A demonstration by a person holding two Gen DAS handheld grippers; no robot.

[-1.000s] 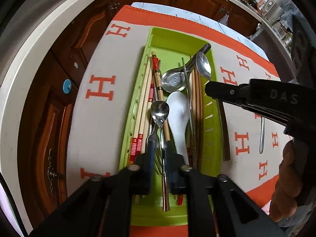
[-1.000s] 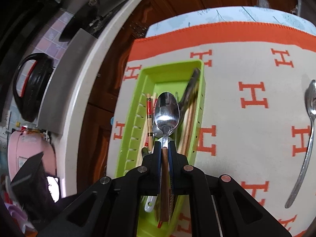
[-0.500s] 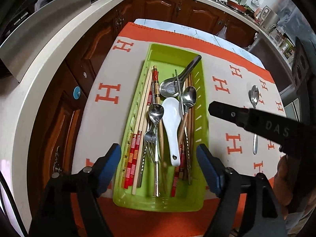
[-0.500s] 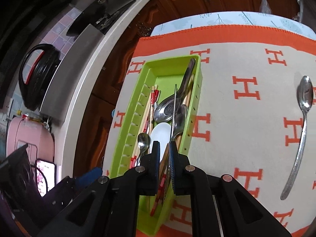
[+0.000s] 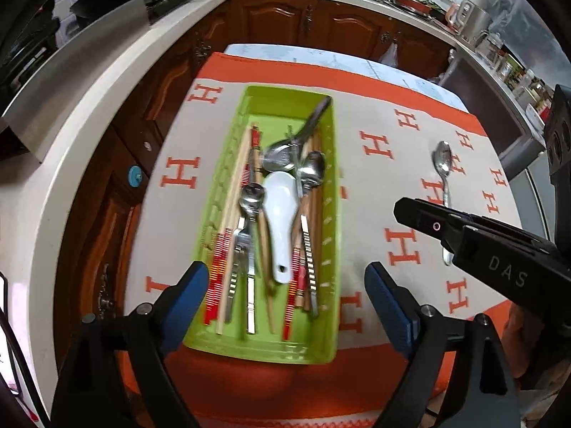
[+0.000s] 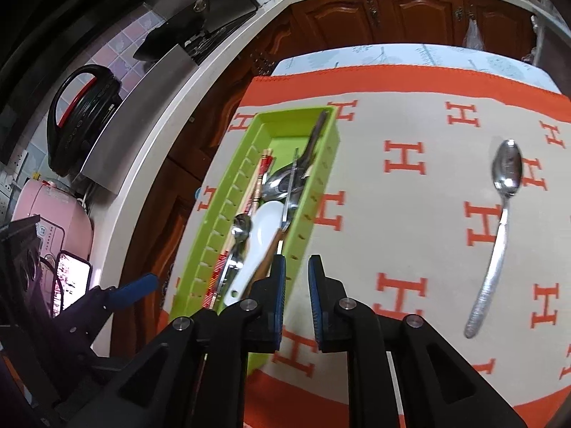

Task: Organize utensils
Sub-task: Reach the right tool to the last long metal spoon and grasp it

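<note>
A green tray [image 5: 282, 114] [image 6: 289, 121] lies on the cloth and holds a white ceramic spoon [image 5: 282, 214] [image 6: 264, 228], a large steel spoon [image 5: 282, 157], a fork [image 5: 242, 246], a brown-handled spoon [image 5: 312, 173] and red-striped chopsticks [image 5: 217, 278]. My left gripper [image 5: 285, 281] hangs above the tray's near end, its jaws opening wide with nothing held. My right gripper [image 6: 296, 285] hovers just right of the tray's near edge. Its jaws are opening a little and the gap is empty. A lone steel spoon [image 5: 442, 164] [image 6: 506, 171] lies on the cloth to the right.
A beige cloth [image 6: 410, 242] with an orange border and H marks covers the table. Dark wooden cabinets [image 5: 332, 25] and a white counter [image 5: 89, 114] curve round the left and back. On the counter stand a black cooker [image 6: 82, 114] and a pink appliance [image 6: 57, 214].
Both grippers let go of the spoons they held, which now lie in the tray. The left jaws spread wide and pulled up and back. The right gripper shifted right, its jaws parting slightly.
</note>
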